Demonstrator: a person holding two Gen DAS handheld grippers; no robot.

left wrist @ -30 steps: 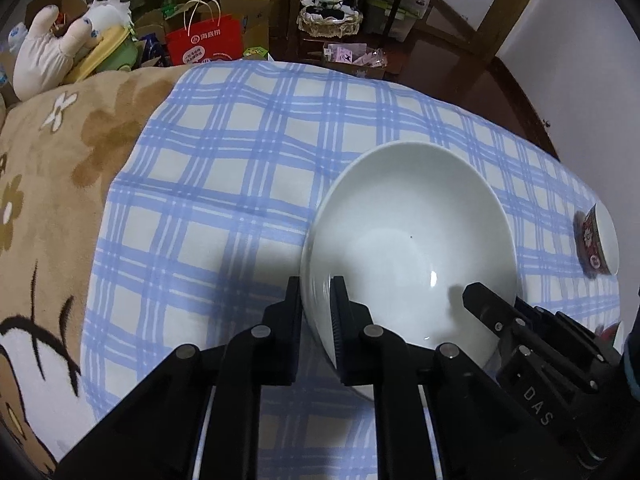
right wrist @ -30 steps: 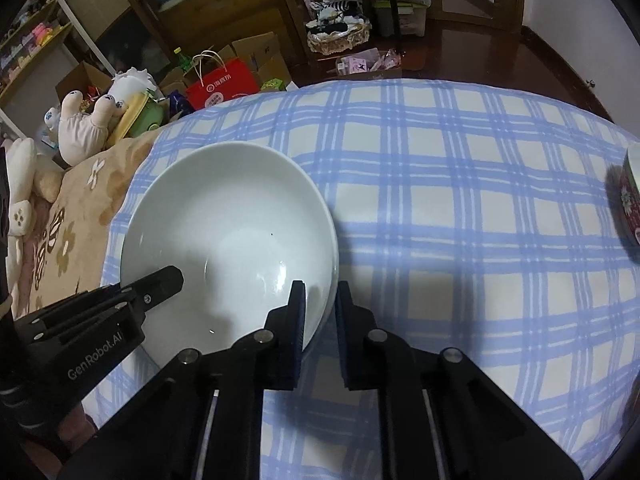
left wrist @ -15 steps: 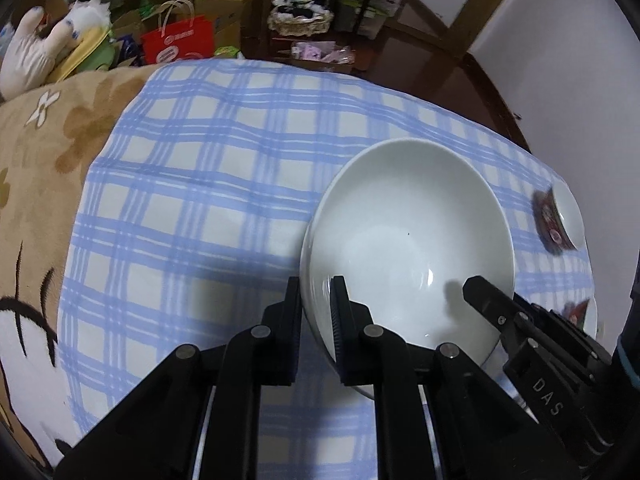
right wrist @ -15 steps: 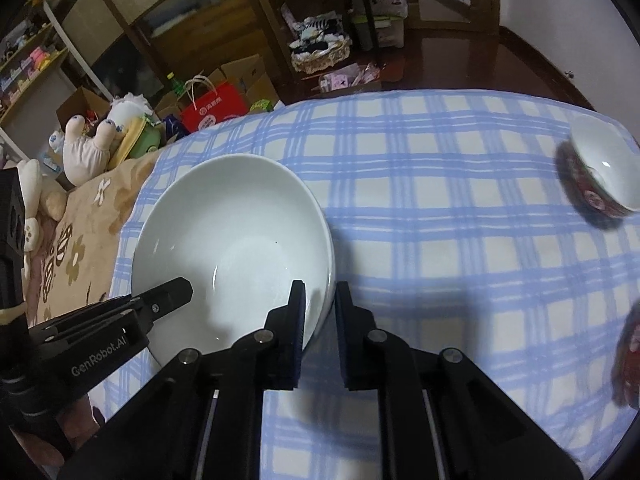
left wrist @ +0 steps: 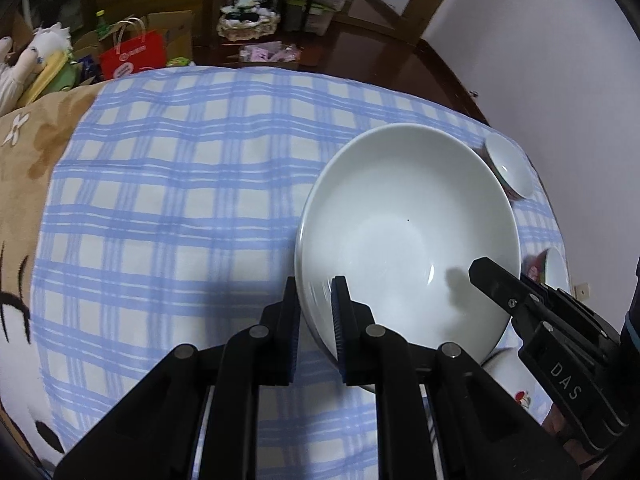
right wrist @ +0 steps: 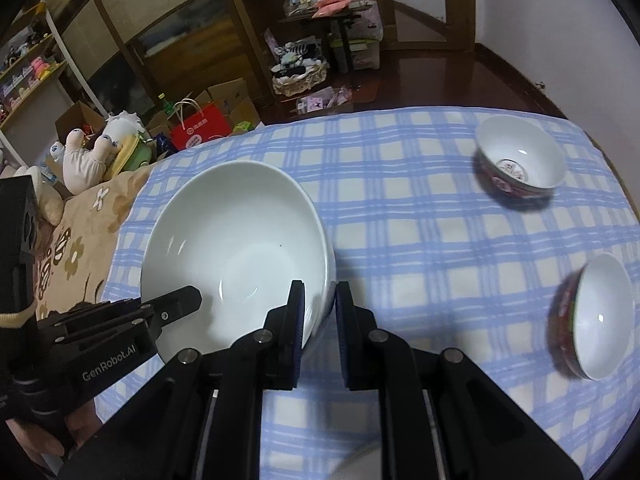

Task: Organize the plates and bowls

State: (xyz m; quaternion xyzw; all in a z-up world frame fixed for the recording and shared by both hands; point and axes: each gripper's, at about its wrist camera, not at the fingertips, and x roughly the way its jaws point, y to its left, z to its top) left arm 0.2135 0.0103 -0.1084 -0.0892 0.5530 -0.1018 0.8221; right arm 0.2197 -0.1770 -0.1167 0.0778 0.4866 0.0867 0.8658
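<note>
The left gripper (left wrist: 315,312) is clamped on the near-left rim of a big white bowl (left wrist: 408,236), one finger inside the wall and one outside. The right gripper (right wrist: 319,316) grips the same bowl on its near-right rim in the same way, with the rim pinched between its pads. Each gripper shows in the other's view, reaching over the opposite side of the bowl. The bowl is empty and tilts a little; whether its base touches the surface underneath cannot be told.

Under it lies a blue-and-white checked cloth (right wrist: 400,208). To the right of the big bowl, near the right edge of the cloth, a small bowl (right wrist: 592,316) with a red patterned outside looks tipped on its side, though it is blurred. Farther away on the right stands another small patterned bowl (right wrist: 520,156), upright, well apart from the big one.

To the left of the cloth lies a tan flowered blanket (right wrist: 76,232). Beyond it are stuffed toys (right wrist: 88,156), a red paper bag (right wrist: 200,126) and shelves (right wrist: 280,12).
</note>
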